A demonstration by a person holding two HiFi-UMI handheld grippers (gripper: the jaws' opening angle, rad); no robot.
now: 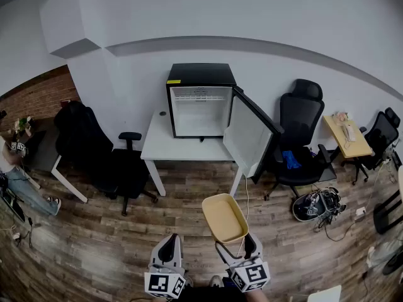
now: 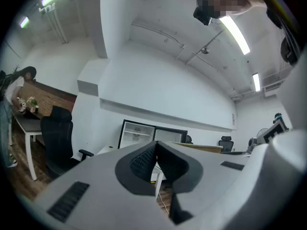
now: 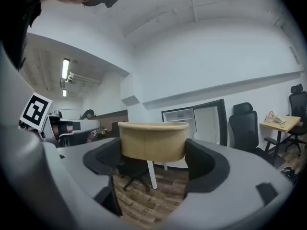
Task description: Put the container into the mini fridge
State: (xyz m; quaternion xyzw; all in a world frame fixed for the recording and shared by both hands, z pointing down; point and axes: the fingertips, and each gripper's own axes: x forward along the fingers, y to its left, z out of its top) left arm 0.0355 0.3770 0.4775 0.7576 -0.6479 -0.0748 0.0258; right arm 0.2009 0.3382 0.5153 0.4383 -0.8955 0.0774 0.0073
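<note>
Currently, my right claw (image 3: 152, 163): wide, clamped on tan container (image 3: 152, 142); only head view shows its inside. Left claw (image 2: 156, 158): closed, empty.

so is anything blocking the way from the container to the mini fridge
Nothing visible. The container, held in the right gripper, faces the mini fridge across the wood floor; its door stands swung open to the right, and the inside looks empty.

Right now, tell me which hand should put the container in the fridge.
Right. The right gripper holds the tan container between its fingers, facing the open fridge; the left gripper is shut and empty.
</note>
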